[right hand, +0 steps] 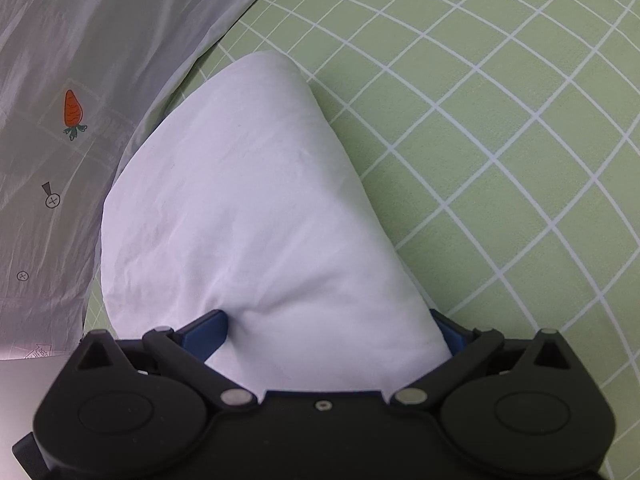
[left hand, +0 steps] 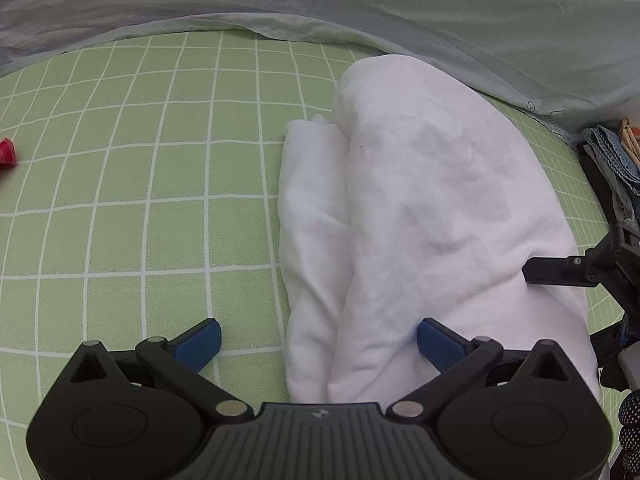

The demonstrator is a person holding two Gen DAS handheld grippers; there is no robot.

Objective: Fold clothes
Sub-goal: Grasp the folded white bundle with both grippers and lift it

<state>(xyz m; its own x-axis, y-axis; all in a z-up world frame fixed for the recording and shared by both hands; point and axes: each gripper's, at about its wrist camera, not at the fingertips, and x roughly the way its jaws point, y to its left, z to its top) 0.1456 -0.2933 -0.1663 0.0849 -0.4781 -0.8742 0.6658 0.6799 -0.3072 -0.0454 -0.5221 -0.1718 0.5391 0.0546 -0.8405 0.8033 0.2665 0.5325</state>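
Note:
A folded white garment [left hand: 424,216] lies on the green checked sheet [left hand: 140,184], long axis running away from me. My left gripper [left hand: 320,340] is open, jaws wide apart, straddling the garment's near left edge; its right finger [left hand: 440,340] rests against the cloth and its left finger [left hand: 200,340] is over the sheet. In the right wrist view the garment [right hand: 248,216] fills the centre. My right gripper [right hand: 332,332] is open, and the garment's near end bulges between its blue fingers [right hand: 208,332]. The right gripper also shows at the left wrist view's right edge [left hand: 584,268].
A pale grey quilt [left hand: 320,4] with small prints lies along the far side; its carrot print [right hand: 73,112] shows in the right wrist view. A red object [left hand: 7,153] sits at the far left. Folded denim and other clothes [left hand: 616,164] are stacked at the right.

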